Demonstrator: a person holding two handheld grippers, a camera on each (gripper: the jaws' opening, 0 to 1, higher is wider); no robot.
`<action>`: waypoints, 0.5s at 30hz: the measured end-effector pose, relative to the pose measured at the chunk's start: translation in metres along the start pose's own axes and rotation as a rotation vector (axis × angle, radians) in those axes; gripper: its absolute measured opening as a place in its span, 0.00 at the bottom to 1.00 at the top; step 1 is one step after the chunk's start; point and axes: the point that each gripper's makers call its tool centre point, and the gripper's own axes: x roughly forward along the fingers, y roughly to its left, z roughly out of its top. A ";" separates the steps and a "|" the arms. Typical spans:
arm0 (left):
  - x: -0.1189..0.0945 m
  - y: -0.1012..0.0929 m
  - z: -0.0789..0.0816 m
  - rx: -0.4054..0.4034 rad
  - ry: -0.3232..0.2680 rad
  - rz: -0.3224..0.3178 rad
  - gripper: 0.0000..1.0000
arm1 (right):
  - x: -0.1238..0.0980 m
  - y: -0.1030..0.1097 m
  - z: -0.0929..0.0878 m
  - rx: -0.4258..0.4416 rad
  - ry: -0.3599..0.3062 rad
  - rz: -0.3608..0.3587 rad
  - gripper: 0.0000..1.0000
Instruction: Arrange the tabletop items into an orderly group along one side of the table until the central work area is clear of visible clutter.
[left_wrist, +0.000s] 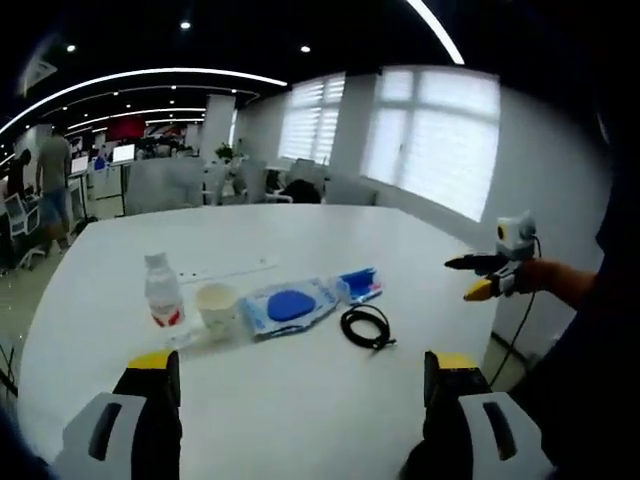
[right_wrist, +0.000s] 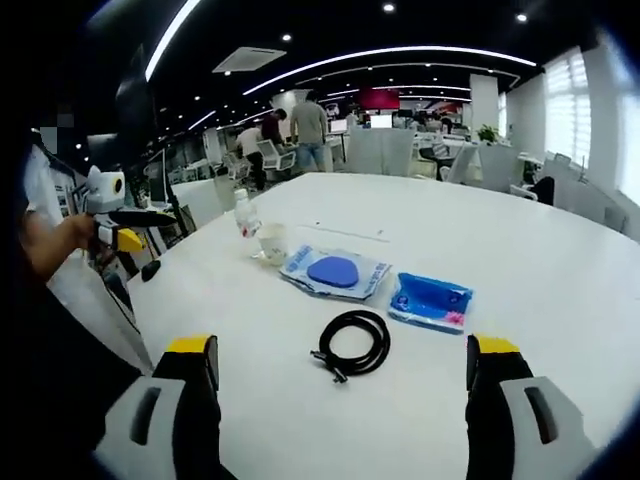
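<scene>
On the white table (left_wrist: 300, 230) a row of items lies: a clear water bottle (left_wrist: 161, 291) with a red label, a paper cup (left_wrist: 218, 306), a clear packet holding a blue pad (left_wrist: 289, 305), a blue packet (left_wrist: 359, 285) and a coiled black cable (left_wrist: 367, 327). My left gripper (left_wrist: 300, 400) hovers open over the near table edge, short of the row. My right gripper (left_wrist: 466, 278), held by a hand, floats open off the table's right edge. In the right gripper view the cable (right_wrist: 352, 345) lies closest to my right gripper (right_wrist: 343, 400), then the blue packet (right_wrist: 430, 300), pad packet (right_wrist: 335, 272), cup (right_wrist: 272, 242) and bottle (right_wrist: 244, 212). The left gripper (right_wrist: 148, 228) appears at the left.
A thin white strip (left_wrist: 235, 270) lies behind the row. Bare table (right_wrist: 560, 260) spreads beyond the items. Office chairs (left_wrist: 160, 185) stand at the far edge, and people (right_wrist: 308, 125) stand among desks farther back. Windows (left_wrist: 440, 130) line the wall.
</scene>
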 end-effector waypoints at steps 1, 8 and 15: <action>-0.001 0.000 -0.001 0.001 0.001 0.000 1.00 | -0.001 0.000 0.000 0.000 0.000 0.000 1.00; -0.003 0.003 -0.006 -0.009 0.012 0.008 1.00 | -0.004 -0.004 0.000 0.016 -0.007 -0.014 1.00; -0.003 0.000 -0.008 -0.004 0.020 -0.004 1.00 | -0.006 -0.007 -0.001 0.017 -0.005 -0.015 1.00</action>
